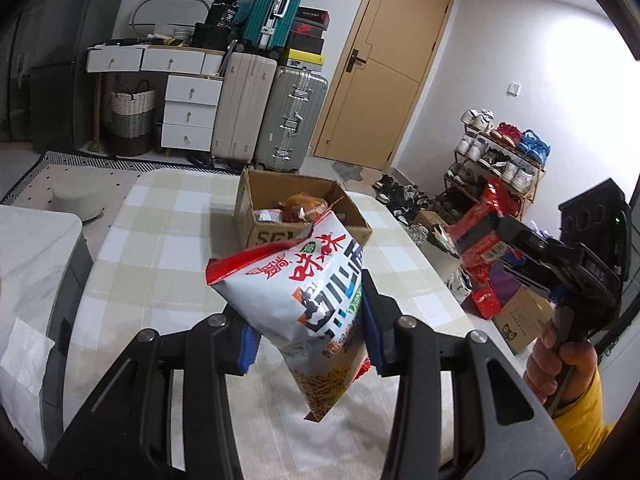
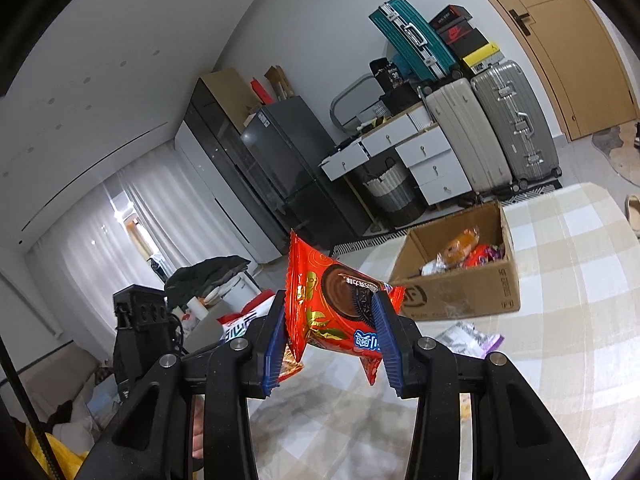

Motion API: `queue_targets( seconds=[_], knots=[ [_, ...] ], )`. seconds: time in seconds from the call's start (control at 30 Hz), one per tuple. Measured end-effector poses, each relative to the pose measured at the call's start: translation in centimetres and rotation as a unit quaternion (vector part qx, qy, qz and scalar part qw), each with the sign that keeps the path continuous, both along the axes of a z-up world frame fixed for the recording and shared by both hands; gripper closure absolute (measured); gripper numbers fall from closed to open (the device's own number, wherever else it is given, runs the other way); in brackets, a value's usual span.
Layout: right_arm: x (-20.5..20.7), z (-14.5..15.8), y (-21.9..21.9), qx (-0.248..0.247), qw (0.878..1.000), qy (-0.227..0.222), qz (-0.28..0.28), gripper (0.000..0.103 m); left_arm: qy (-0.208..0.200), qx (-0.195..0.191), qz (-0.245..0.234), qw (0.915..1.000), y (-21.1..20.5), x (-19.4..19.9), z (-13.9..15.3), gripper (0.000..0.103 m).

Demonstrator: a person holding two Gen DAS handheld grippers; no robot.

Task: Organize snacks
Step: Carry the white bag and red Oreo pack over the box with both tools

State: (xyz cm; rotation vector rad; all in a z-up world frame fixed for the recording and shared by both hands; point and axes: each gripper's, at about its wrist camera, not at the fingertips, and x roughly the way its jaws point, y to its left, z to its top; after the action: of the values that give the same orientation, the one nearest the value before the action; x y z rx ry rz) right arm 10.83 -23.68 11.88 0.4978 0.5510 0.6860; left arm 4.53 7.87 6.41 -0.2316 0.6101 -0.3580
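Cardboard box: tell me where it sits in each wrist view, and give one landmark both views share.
Left wrist view: the cardboard box stands upper centre on the checked tablecloth, beyond the white snack bag in the left hand-held gripper.
Right wrist view: the cardboard box sits right of centre, beyond the red cookie pack.
Shared landmark: the teal suitcase.

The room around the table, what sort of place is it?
Most likely a lived-in home, perhaps a small flat's main room. A fridge, stacked suitcases beside a drawer unit, and a rack full of shoes by a wooden door suggest it.
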Motion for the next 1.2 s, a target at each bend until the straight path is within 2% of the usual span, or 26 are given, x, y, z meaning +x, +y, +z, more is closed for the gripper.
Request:
queue_targets(
  seconds=[0.23,0.53,0.67,0.87,1.2],
  knots=[
    [2.7,2.0,-0.2,-0.003,1.0,-0.013,0.002,0.061,-0.016,0.023,-0.004,0.9996,-0.7,3.2,1.8,0.064],
    [8.0,3.5,0.0,-0.018,1.0,-0.017,0.009,0.061,-0.016,0.023,0.005,0.9996,-0.5,10.2,5.0,0.064],
    [10.4,3.7,-0.3,-0.016,1.0,-0.015,0.008,0.061,-0.01,0.038,0.003,0.9992,-1.6,14.0,5.6,0.064],
    [14.6,3.2,0.1,-0.028,1.0,-0.004,0.008,0.061,0.004,0.063,0.005,0.998,-3.7,20.2,5.2,0.064],
    [21.1,0.3,-0.2,-0.036,0.999,0.038,0.0,0.061,0.039,0.076,0.0,0.9964,-6.8,31.2,2.9,0.064]
  ],
)
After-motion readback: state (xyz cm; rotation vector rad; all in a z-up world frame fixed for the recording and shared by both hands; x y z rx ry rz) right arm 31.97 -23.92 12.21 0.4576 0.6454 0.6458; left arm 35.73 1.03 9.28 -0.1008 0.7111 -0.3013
